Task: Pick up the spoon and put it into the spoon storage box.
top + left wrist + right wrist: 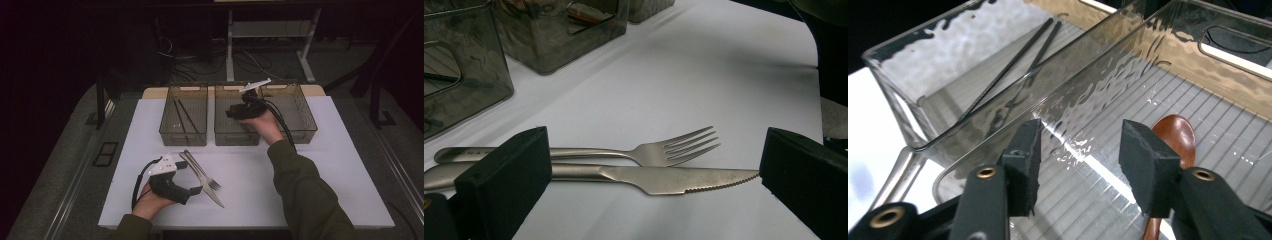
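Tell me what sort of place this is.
Probably a lab or recording workspace, not a kitchen: a white table in a dark room, cables on the floor behind it, and three clear bins set out for sorting a fork and knife.

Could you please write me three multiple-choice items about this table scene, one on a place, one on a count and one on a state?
1. Where does the brown spoon lie?
A. On the white table beside the fork
B. In the middle bin
C. In the bin with the chopsticks

2. How many clear bins stand in a row at the far side of the table?
A. Two
B. Three
C. Five

3. How is the left hand-held gripper?
A. Open, jaws either side of the knife
B. Shut on the fork
C. Shut on a chopstick

Answers: 1 B, the spoon rests on the ribbed floor of the middle bin, below the right hand-held gripper; 2 B, three bins show side by side; 3 A, its jaws stand wide apart around the knife and fork.
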{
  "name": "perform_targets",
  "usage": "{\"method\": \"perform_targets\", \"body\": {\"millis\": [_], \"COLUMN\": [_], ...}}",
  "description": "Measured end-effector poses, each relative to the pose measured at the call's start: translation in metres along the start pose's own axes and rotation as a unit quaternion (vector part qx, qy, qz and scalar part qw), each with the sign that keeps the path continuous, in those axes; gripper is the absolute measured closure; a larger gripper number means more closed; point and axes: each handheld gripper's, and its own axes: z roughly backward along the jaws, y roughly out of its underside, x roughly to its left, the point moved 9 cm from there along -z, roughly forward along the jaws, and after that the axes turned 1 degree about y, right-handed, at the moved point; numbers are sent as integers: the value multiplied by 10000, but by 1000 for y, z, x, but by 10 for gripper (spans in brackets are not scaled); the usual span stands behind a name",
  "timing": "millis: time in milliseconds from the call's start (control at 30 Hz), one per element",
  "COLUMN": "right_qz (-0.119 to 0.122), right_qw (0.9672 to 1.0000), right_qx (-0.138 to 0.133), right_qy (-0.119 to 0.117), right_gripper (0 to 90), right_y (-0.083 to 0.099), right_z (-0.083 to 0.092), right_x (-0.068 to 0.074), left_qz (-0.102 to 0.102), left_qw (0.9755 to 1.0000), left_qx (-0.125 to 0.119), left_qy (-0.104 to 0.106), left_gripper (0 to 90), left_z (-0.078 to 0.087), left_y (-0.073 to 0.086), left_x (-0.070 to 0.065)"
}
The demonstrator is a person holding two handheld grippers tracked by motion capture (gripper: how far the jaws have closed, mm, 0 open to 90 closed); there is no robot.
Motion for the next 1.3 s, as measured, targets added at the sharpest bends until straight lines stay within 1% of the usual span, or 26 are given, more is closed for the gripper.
{"method": "perform_targets", "body": {"millis": [133, 167, 300, 433, 467, 533, 600, 733, 800, 933, 1033, 1100, 1167, 1300], "right_qz": [12, 24, 205, 318, 315, 375, 426, 425, 464, 377, 266, 248, 220, 132], "right_qw": [9999, 9998, 9991, 9981, 9979, 9968, 9962, 9950, 9944, 9931, 9917, 9918, 9926, 9935], "right_qx": [-159, -170, -279, -402, -438, -523, -570, -663, -684, -795, -917, -937, -919, -928], "right_qy": [-58, -96, -239, -349, -364, -463, -509, -618, -653, -777, -867, -839, -768, -642], "right_gripper": [450, 442, 421, 396, 390, 381, 374, 364, 364, 344, 332, 327, 326, 314], "right_y": [2, 3, 7, 14, 16, 21, 27, 41, 49, 65, 79, 90, 101, 121], "right_z": [13, 17, 32, 48, 52, 61, 70, 89, 97, 113, 124, 130, 136, 146], "right_x": [1, 3, 10, 17, 19, 23, 27, 34, 37, 41, 43, 43, 41, 35], "left_qz": [23, 1, 9, 11, 5, 3, 3, -10, -7, 3, -27, -26, -9, 2], "left_qw": [10000, 10000, 10000, 10000, 10000, 10000, 10000, 9999, 9999, 9999, 9999, 9999, 9999, 9999], "left_qx": [-17, 3, 13, 41, 39, 49, 64, 99, 97, 103, 98, 94, 85, 78], "left_qy": [-1, -4, -4, -25, -28, -34, -47, -40, -39, -47, -56, -56, -56, -71], "left_gripper": [0, 0, 0, 0, 0, 0, 0, 0, 0, 0, 0, 0, 0, 0], "left_z": [0, 0, -1, -1, -1, 0, -1, -2, -3, -2, -1, -2, -1, 0], "left_y": [0, 0, 1, 1, 2, 2, 3, 3, 4, 4, 4, 3, 3, 3], "left_x": [0, 0, 0, 0, 0, 1, 1, 0, 0, 0, 1, 1, 0, 1]}}
